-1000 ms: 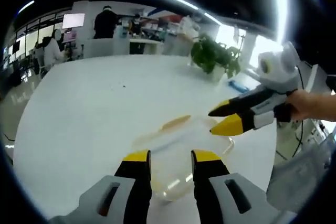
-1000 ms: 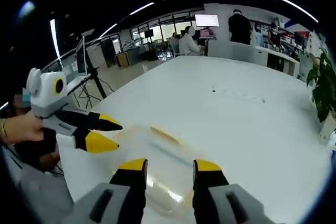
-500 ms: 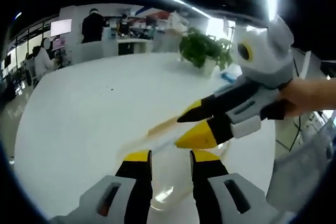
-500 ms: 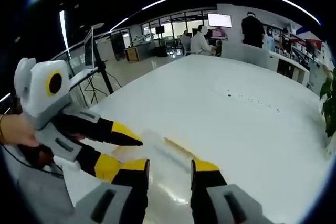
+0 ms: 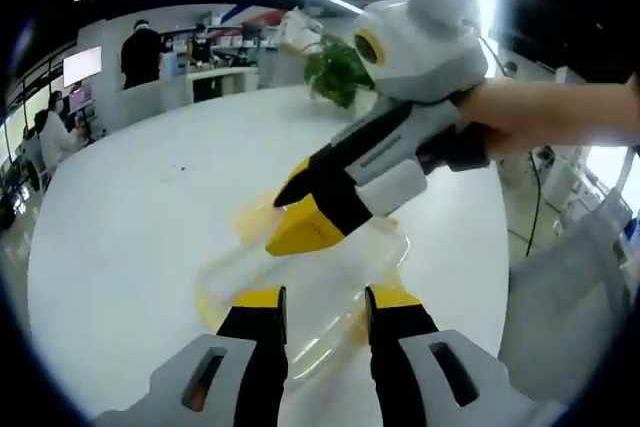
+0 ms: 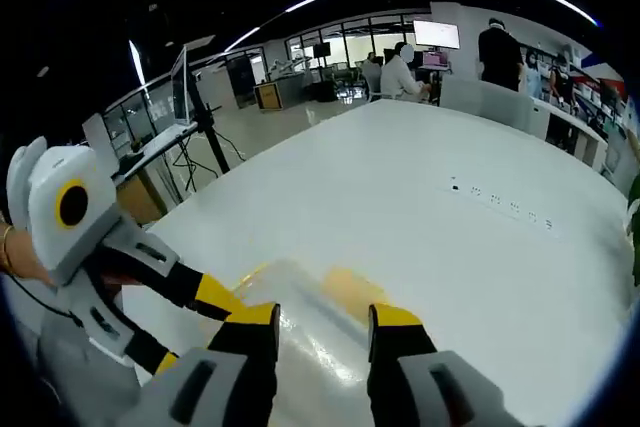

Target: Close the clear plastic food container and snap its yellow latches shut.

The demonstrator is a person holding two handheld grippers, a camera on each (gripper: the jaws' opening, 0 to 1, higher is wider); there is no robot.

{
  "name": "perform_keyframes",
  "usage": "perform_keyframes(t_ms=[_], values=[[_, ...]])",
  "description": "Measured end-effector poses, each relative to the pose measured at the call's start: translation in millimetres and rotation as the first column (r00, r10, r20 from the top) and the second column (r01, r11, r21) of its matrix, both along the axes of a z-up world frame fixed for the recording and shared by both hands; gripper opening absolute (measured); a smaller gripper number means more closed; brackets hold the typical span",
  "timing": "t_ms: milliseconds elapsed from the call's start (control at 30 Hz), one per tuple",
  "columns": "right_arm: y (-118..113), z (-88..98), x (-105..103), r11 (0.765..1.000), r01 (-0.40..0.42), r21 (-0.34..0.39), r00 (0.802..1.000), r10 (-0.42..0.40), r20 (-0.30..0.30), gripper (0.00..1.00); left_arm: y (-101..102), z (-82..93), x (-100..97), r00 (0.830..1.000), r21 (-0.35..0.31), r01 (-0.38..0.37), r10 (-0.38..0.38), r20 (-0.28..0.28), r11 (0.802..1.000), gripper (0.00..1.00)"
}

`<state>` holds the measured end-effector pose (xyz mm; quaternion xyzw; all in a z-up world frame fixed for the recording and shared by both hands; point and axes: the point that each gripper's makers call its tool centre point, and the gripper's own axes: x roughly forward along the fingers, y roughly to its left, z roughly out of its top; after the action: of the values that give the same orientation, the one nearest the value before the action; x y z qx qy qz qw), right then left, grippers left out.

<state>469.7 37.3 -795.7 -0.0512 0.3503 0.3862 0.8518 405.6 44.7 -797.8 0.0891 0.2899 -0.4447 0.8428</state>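
The clear plastic container (image 5: 318, 269) lies on the white table (image 5: 120, 217), just past my left gripper (image 5: 325, 299), which is open with its jaws on either side of the near end. A yellow latch (image 5: 252, 219) shows at the container's far side. My right gripper (image 5: 290, 215), held by a hand (image 5: 545, 112), reaches in from the right, its jaws slightly apart and low over the lid; contact is unclear. In the right gripper view the container (image 6: 312, 319) with a yellow latch (image 6: 350, 283) sits between the open right gripper (image 6: 322, 317) jaws, and the left gripper (image 6: 195, 322) comes in from the left.
A potted plant (image 5: 335, 69) stands at the table's far edge. People stand and sit at counters beyond the table (image 6: 405, 67), under a lit monitor (image 6: 445, 34). A tripod stand (image 6: 190, 97) rises off the table's side.
The right gripper has swung in from the right and down over the container, close to the left gripper. Both views have moved nearer the container.
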Motion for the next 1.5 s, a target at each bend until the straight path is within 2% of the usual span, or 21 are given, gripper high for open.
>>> perform_keyframes(t_ms=[67,200,300,400,467,600,667,800,833,900,1100,1200,1233,1267,1500], values=[[-0.4,-1.3,0.8,1.000,-0.020,-0.001,1.000,0.020,-0.012,0.34,1.7,-3.0,-3.9,0.999,0.033,0.032,-0.033,0.025,0.999,0.31],[1.3,-1.6,2.5,0.996,-0.083,-0.008,0.996,0.083,-0.027,0.34,0.5,-1.7,-8.5,0.998,0.015,0.058,-0.059,0.036,0.998,0.33],[5.8,-0.2,-0.7,0.988,-0.156,0.006,0.986,0.156,-0.052,0.37,-0.5,-3.1,-10.6,0.987,0.075,0.128,-0.134,0.090,0.989,0.37],[7.2,-2.0,-1.4,0.977,-0.213,-0.006,0.974,0.212,-0.080,0.39,-3.5,-2.4,-11.9,0.979,0.098,0.151,-0.163,0.124,0.984,0.38],[6.7,-5.9,-1.2,0.969,-0.244,-0.027,0.966,0.241,-0.099,0.39,-4.4,-2.6,-11.0,0.978,0.094,0.153,-0.164,0.127,0.984,0.38],[7.6,-10.4,2.4,0.960,-0.278,-0.024,0.954,0.273,-0.123,0.41,-7.7,-4.5,-11.5,0.978,0.083,0.163,-0.172,0.115,0.983,0.39],[9.3,-9.6,1.6,0.956,-0.294,-0.003,0.947,0.291,-0.137,0.41,-5.4,-10.5,-10.8,0.968,0.144,0.190,-0.209,0.135,0.971,0.39],[10.0,-13.9,0.3,0.943,-0.334,0.007,0.927,0.330,-0.178,0.41,-6.5,-11.4,-8.2,0.957,0.175,0.204,-0.234,0.172,0.963,0.39],[9.3,-17.4,-1.0,0.934,-0.357,-0.006,0.917,0.349,-0.191,0.41,-6.7,-12.4,-6.7,0.948,0.199,0.216,-0.255,0.193,0.956,0.39],[11.3,-19.8,0.9,0.930,-0.368,-0.012,0.915,0.360,-0.182,0.40,-5.8,-13.8,-5.6,0.934,0.245,0.231,-0.285,0.215,0.942,0.39],[13.0,-24.4,1.7,0.919,-0.395,-0.016,0.902,0.384,-0.198,0.39,-8.6,-15.1,-3.9,0.930,0.243,0.226,-0.283,0.234,0.943,0.42],[12.1,-24.9,-0.1,0.909,-0.416,-0.015,0.888,0.402,-0.224,0.37,-11.3,-17.1,-5.6,0.911,0.272,0.259,-0.328,0.252,0.927,0.42],[12.2,-24.7,-0.6,0.905,-0.425,-0.011,0.882,0.411,-0.229,0.36,-11.4,-18.1,-6.1,0.897,0.292,0.276,-0.355,0.265,0.916,0.42],[12.6,-24.8,-1.7,0.899,-0.437,-0.009,0.875,0.423,-0.234,0.36,-11.5,-18.2,-6.5,0.893,0.294,0.282,-0.362,0.268,0.913,0.42],[14.2,-26.5,-0.9,0.879,-0.477,-0.013,0.847,0.456,-0.273,0.33,-12.1,-18.1,-4.1,0.902,0.281,0.276,-0.348,0.254,0.919,0.40]])
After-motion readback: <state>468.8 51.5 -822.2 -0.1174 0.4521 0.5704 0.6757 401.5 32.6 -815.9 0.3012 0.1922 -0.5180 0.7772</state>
